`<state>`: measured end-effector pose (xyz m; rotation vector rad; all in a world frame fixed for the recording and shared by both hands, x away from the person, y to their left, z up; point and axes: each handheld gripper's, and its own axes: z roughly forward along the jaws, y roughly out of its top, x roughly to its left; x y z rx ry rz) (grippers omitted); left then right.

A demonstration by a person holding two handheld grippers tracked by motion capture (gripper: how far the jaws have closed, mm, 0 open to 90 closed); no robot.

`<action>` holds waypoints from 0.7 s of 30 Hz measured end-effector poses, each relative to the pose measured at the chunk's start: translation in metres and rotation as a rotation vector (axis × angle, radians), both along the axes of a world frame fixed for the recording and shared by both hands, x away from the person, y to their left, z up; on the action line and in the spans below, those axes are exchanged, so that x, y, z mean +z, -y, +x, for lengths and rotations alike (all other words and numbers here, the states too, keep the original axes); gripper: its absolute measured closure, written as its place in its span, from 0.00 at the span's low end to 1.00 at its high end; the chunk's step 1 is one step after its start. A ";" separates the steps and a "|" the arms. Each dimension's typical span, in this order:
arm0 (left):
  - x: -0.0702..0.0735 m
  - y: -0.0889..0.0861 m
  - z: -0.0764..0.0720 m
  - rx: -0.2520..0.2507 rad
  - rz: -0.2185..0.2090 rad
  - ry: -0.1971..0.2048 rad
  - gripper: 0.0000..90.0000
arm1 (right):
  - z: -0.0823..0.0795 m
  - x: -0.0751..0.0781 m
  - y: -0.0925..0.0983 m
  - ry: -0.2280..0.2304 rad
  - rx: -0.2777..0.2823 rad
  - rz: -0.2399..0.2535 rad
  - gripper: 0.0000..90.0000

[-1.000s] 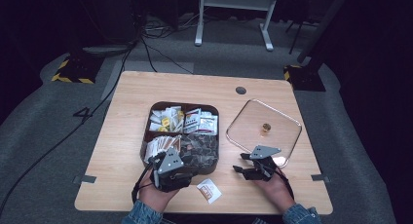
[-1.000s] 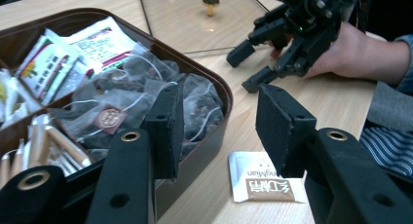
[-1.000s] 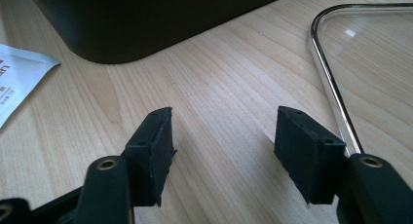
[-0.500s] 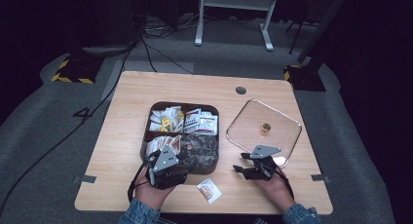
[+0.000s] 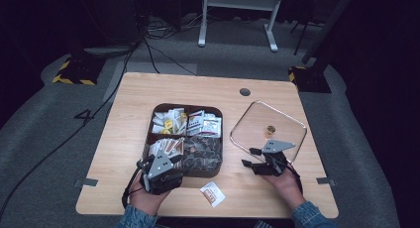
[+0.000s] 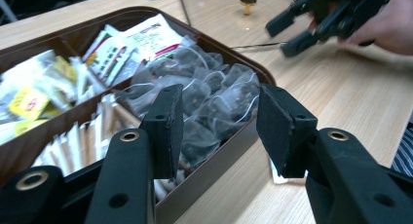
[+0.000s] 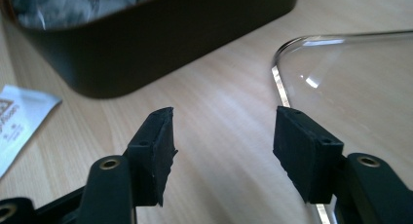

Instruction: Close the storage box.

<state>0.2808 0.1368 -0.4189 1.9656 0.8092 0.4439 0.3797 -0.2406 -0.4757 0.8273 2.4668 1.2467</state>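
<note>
Mid-table, tray (image 5: 148, 139): brown, four compartments; sachets far, sticks (image 5: 166, 147) near-left, clear tea bags (image 6: 214, 95) near-right.
Right, lid (image 5: 292, 121): glass, lying flat.
Near edge, packet (image 5: 212, 193): print unreadable.
Left gripper (image 6: 216, 126): released, over tea bags.
Right gripper (image 7: 221, 151): jaws just closing, empty, at lid's rim.

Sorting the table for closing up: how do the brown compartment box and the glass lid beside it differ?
The box is opaque dark brown, deep-walled and packed with sachets and tea bags; the glass lid is clear, shallow and carries a small gold knob. The box sits mid-table, the lid to its right. Both are rounded squares resting on the wooden table.
</note>
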 end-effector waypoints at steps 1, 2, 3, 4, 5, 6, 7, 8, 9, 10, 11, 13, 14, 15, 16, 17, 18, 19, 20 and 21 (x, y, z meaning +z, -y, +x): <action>0.000 -0.002 -0.001 0.006 -0.006 0.003 0.59 | 0.000 0.000 0.000 0.000 0.000 0.000 0.45; 0.001 -0.006 -0.003 0.016 -0.013 0.006 0.59 | 0.002 0.004 0.003 0.007 -0.009 0.010 0.45; 0.000 -0.008 -0.005 0.022 -0.015 0.003 0.58 | 0.005 0.010 0.008 0.013 -0.023 0.017 0.45; 0.000 -0.011 -0.006 0.032 -0.011 0.006 0.58 | 0.007 0.014 0.011 0.020 -0.038 0.022 0.45; 0.000 -0.013 -0.007 0.040 -0.010 0.005 0.57 | 0.009 0.018 0.015 0.027 -0.054 0.025 0.45; 0.000 -0.018 -0.009 0.053 -0.007 0.005 0.56 | 0.011 0.020 0.018 0.033 -0.066 0.030 0.44; 0.000 -0.022 -0.010 0.066 -0.005 0.010 0.56 | 0.014 0.024 0.024 0.039 -0.089 0.036 0.44; 0.000 -0.026 -0.012 0.079 -0.001 0.011 0.56 | 0.016 0.026 0.028 0.043 -0.105 0.038 0.44; 0.001 -0.031 -0.013 0.091 0.005 0.015 0.55 | 0.019 0.029 0.032 0.044 -0.120 0.047 0.44; 0.001 -0.036 -0.014 0.103 0.016 0.022 0.55 | 0.022 0.031 0.035 0.044 -0.134 0.052 0.44; 0.001 -0.040 -0.015 0.112 0.032 0.028 0.54 | 0.025 0.032 0.039 0.046 -0.145 0.053 0.44; -0.001 -0.049 -0.016 0.139 0.062 0.033 0.54 | 0.033 0.035 0.045 0.039 -0.165 0.054 0.44; -0.002 -0.053 -0.016 0.151 0.070 0.031 0.54 | 0.037 0.036 0.048 0.035 -0.176 0.051 0.44; -0.003 -0.058 -0.016 0.164 0.073 0.027 0.54 | 0.042 0.036 0.051 0.031 -0.190 0.042 0.44; -0.005 -0.062 -0.016 0.176 0.070 0.019 0.54 | 0.046 0.036 0.055 0.024 -0.209 0.026 0.44; -0.006 -0.064 -0.016 0.185 0.068 0.015 0.53 | 0.051 0.035 0.058 0.014 -0.229 0.007 0.44; -0.007 -0.068 -0.016 0.195 0.072 0.012 0.53 | 0.055 0.034 0.060 0.007 -0.243 0.000 0.44; -0.009 -0.072 -0.015 0.207 0.072 0.006 0.53 | 0.060 0.033 0.063 -0.003 -0.258 -0.013 0.44; -0.011 -0.075 -0.015 0.215 0.076 0.000 0.53 | 0.065 0.031 0.066 -0.018 -0.279 -0.034 0.44; -0.012 -0.078 -0.014 0.224 0.077 -0.002 0.53 | 0.070 0.030 0.068 -0.024 -0.292 -0.050 0.43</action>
